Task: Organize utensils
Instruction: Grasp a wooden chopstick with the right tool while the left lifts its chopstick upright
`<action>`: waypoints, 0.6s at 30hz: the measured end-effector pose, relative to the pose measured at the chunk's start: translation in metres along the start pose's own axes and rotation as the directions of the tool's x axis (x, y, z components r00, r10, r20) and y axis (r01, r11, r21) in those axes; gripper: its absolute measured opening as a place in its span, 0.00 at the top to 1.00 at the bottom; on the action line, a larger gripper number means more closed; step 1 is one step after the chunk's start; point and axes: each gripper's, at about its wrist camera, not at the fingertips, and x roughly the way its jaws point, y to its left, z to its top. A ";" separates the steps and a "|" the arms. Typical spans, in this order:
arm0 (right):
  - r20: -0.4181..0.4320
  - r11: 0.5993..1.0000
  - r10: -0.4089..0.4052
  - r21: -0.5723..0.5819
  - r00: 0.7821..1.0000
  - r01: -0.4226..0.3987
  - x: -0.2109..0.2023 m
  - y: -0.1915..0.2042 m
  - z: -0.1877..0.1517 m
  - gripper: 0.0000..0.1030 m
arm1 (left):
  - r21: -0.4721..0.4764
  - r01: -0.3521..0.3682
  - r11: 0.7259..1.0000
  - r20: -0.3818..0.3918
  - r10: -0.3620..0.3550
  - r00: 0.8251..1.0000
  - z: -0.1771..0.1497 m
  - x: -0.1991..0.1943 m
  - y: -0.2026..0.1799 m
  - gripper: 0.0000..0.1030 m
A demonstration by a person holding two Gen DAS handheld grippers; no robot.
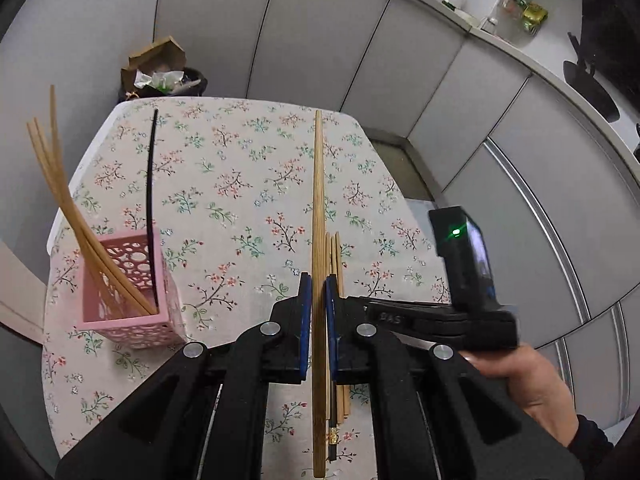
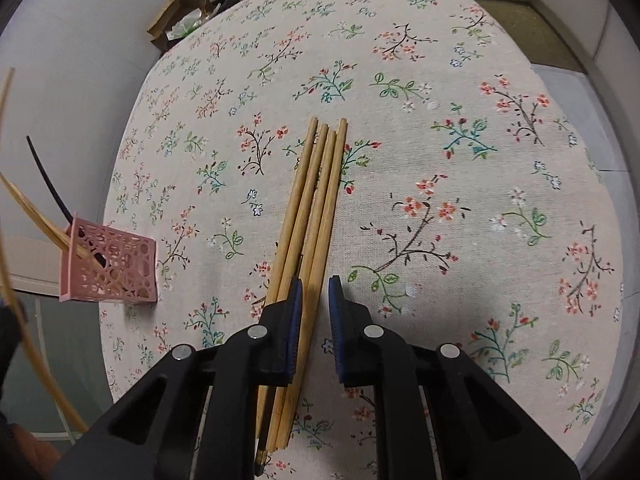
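Chopsticks: pile [image 2: 308, 216] flat on table [image 2: 440, 200], well right of pink holder [image 1: 128, 300]; holder has 3 wood + 1 black inside. L gripper [image 1: 316, 316] clamped on one stick [image 1: 318, 208], lifted clear of pile. R gripper [image 2: 314, 312] over pile, jaws narrow, pads not yet pressing. Tip: carry L stick over holder, go steep, tip-first, release only once inside. R: straddle one stick only.

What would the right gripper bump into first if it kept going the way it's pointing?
Most likely the bundle of wooden chopsticks lying on the flowered tablecloth. The right gripper points steeply down at them, one stick already between its fingers, though depth is hard to judge.
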 end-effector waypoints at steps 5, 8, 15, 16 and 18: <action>-0.004 0.998 -0.050 -0.024 0.999 0.050 0.014 0.009 0.006 0.91 | 0.001 -0.008 1.000 0.010 0.008 1.000 -0.003 -0.007 0.006 0.94; 0.010 0.991 -0.107 -0.077 0.994 0.108 0.018 0.022 0.006 0.90 | 0.001 -0.011 1.000 0.018 0.011 1.000 -0.002 -0.010 0.010 0.94; 0.072 0.994 -0.082 -0.070 0.994 0.087 -0.008 0.026 0.007 0.93 | 0.005 -0.012 1.000 0.048 0.012 0.999 0.000 -0.019 0.013 0.94; 0.088 0.995 -0.068 -0.074 0.994 0.074 -0.015 0.027 0.007 0.93 | 0.007 -0.016 1.000 0.059 0.016 0.998 0.000 -0.021 0.014 0.94; 0.144 0.994 -0.036 -0.094 0.989 0.050 -0.035 0.033 0.007 0.93 | 0.005 -0.020 1.000 0.075 0.019 0.997 0.001 -0.025 0.016 0.94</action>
